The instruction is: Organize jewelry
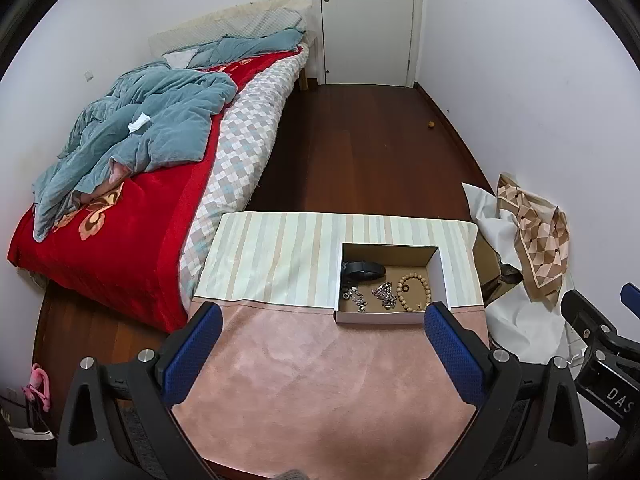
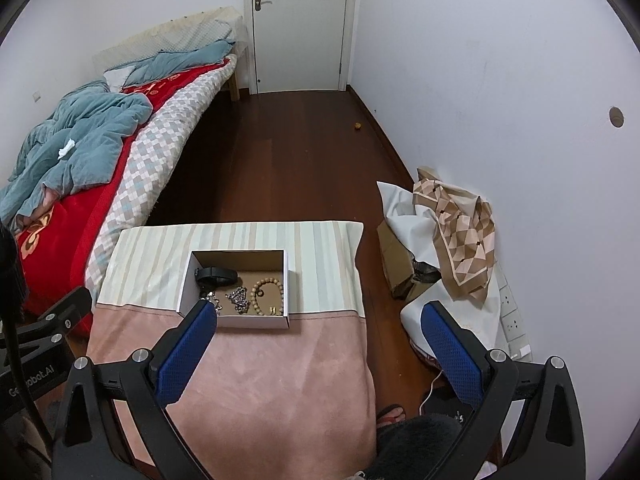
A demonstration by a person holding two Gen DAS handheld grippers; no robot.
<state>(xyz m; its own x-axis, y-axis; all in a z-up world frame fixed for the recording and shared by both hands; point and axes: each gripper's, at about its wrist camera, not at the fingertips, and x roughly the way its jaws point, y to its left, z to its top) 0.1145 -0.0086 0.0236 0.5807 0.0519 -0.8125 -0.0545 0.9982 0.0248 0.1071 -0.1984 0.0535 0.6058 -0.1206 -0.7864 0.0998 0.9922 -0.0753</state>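
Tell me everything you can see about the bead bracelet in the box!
The bead bracelet is a ring of round, light-brown beads that look wooden. It lies flat on the brown floor of the open box, toward its right side. A small dark ring sits inside its loop, and a silver chain lies just left. Nothing holds it.

Left gripper (image 1: 322, 322) and right gripper (image 2: 318, 320) — both spread wide, blue pads (image 1: 192, 354) facing inward, nothing between them.

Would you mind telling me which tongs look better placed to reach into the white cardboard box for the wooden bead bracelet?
Probably the left tongs: open, with the white cardboard box and wooden bead bracelet near their right finger. The right tongs, also open, face mostly the floor beside the table.
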